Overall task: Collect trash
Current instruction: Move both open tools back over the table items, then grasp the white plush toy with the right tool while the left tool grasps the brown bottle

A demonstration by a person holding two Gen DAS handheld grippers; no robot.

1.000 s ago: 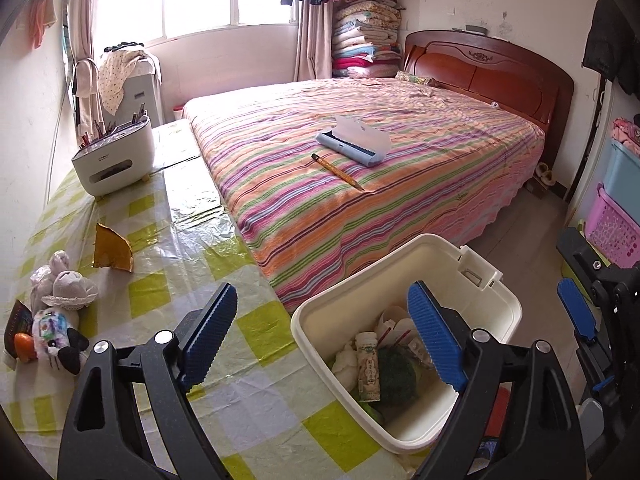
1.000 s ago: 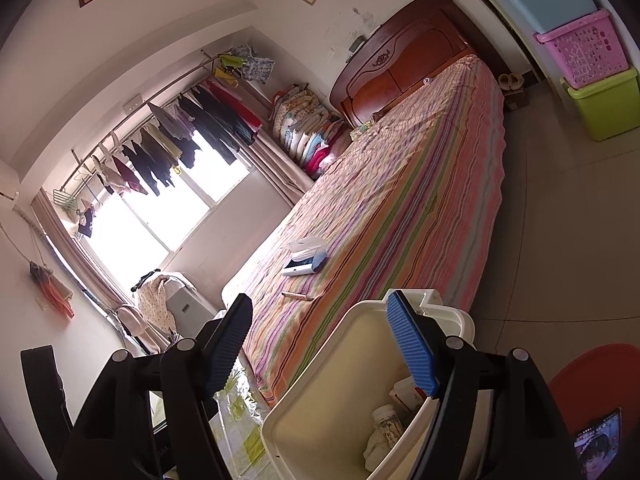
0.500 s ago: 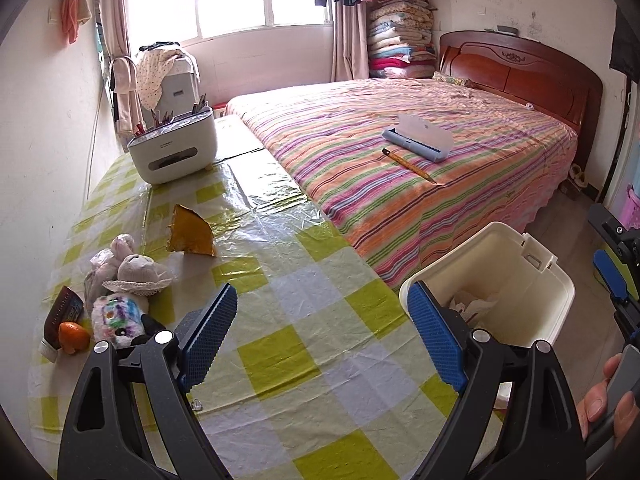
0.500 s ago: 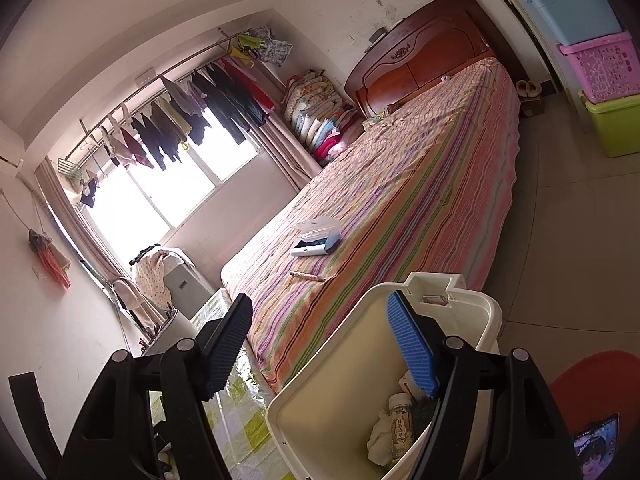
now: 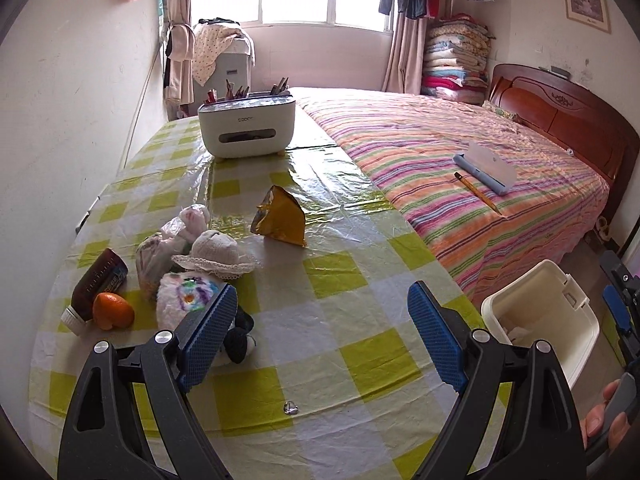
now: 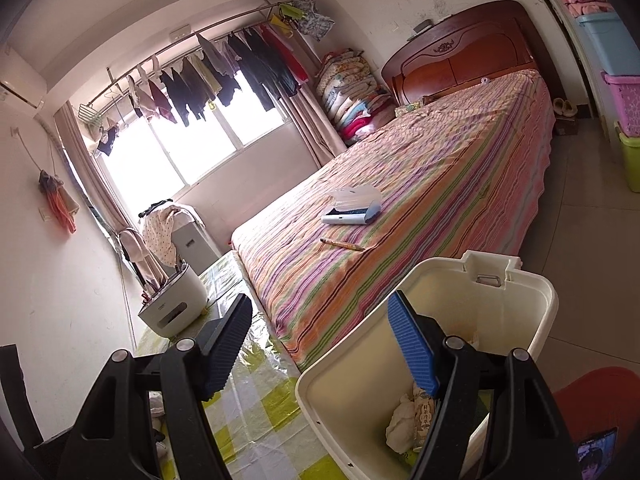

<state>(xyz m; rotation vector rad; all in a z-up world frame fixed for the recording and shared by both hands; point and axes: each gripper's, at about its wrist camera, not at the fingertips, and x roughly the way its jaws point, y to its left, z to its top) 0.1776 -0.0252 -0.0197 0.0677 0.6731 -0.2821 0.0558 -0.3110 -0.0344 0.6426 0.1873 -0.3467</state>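
Left wrist view: we see the striped bed (image 5: 460,168) beside our checked desk (image 5: 320,280); the cream bin (image 5: 576,312) stands past its edge; a crumpled yellow wrapper (image 5: 280,220) lies mid-desk; our left claw (image 5: 320,340) and right claw (image 6: 320,344) gape empty.

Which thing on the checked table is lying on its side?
The brown bottle by the orange peel. It lies flat, white cap toward the camera, while the yellow snack bag stands up like a tent.
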